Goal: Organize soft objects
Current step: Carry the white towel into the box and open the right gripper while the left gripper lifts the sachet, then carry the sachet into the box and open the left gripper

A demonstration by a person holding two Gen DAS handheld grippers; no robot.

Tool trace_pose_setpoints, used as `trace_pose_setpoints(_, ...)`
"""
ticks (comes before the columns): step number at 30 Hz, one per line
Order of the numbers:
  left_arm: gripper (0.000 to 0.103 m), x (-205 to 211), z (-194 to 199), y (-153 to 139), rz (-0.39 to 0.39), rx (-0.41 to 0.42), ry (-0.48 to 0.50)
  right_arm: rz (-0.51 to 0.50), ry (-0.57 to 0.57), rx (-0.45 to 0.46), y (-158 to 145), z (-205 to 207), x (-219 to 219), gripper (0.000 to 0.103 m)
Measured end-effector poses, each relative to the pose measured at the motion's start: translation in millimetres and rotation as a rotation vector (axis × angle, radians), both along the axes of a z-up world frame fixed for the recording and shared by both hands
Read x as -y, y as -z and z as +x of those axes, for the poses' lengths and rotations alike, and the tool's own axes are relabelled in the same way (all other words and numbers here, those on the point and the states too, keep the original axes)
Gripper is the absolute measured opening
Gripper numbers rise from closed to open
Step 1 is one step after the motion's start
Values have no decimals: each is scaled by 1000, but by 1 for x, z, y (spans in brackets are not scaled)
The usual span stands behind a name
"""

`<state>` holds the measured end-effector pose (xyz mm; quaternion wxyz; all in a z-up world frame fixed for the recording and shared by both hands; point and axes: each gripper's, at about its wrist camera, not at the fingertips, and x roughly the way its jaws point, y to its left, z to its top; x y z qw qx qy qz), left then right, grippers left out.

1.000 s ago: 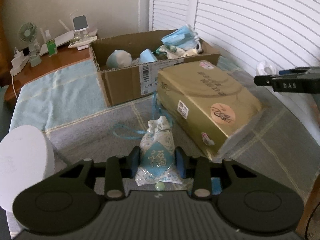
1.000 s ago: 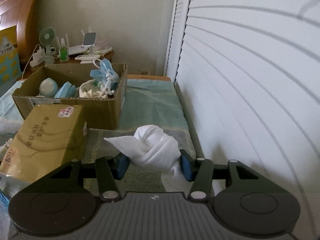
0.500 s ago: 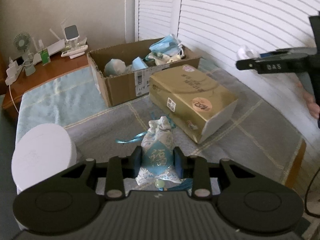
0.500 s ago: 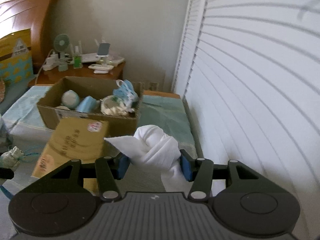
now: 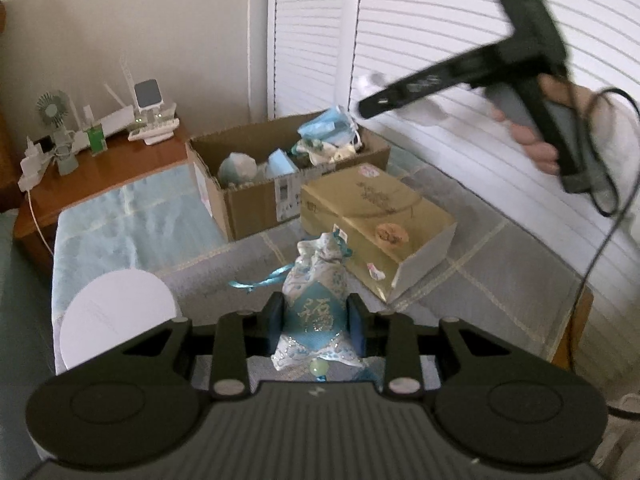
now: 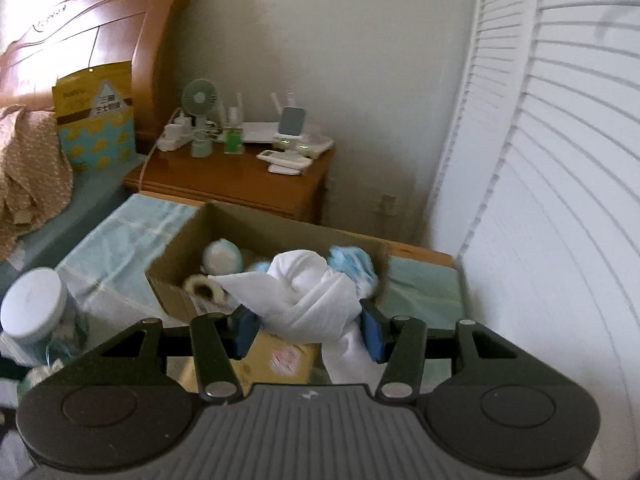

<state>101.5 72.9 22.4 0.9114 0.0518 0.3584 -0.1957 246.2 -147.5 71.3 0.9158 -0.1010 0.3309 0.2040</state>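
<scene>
Left claw point(image 5: 316, 322) grips a blue sachet point(image 5: 316, 304) marked 福; right claw point(image 6: 307, 330) clamps a white cloth point(image 6: 308, 296).

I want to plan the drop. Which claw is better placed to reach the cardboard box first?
Right. Its claw, shut on the white cloth, hangs close by the cardboard box; the left claw holds the sachet farther back.

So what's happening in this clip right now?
A person is tidying soft items with a handheld gripper in each hand. The left gripper is clamped on a small blue embroidered pouch, held above the bed beside a gold tissue pack. The right gripper grips a crumpled white cloth, raised in front of an open cardboard box that already holds masks and other soft things.
</scene>
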Motion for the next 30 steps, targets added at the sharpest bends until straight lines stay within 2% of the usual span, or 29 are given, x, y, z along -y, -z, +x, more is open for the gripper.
trace_pose_setpoints(5,32,-2,1,-4,-7,14,-12,48,-1,-68,2,41,-21,58)
trace_pose_setpoints(8,32,-3,2,-4,-9,13,-20,33,20,-91,9,60,-31,58)
trace_pose_setpoints(10,32,-3,3,-4,-9,13,-23,17,31,-104,16,68,-36,66)
trace_pose_setpoints(12,32,-3,4,-5,-8,13,-27,14,40,-111,22,70,-36,82)
trace_pose_setpoints(14,32,-4,6,-5,-8,14,-31,44,46,-117,26,67,-31,90)
trace_pose_setpoints(16,32,-6,9,-5,-10,12,-37,63,52,-127,27,63,-26,91)
trace_pose_setpoints(20,32,-7,15,-7,-17,11,-44,55,73,-98,24,46,-16,103)
trace_pose_setpoints(30,32,-4,43,-32,-34,21,-56,68,90,-38,15,-12,8,103)
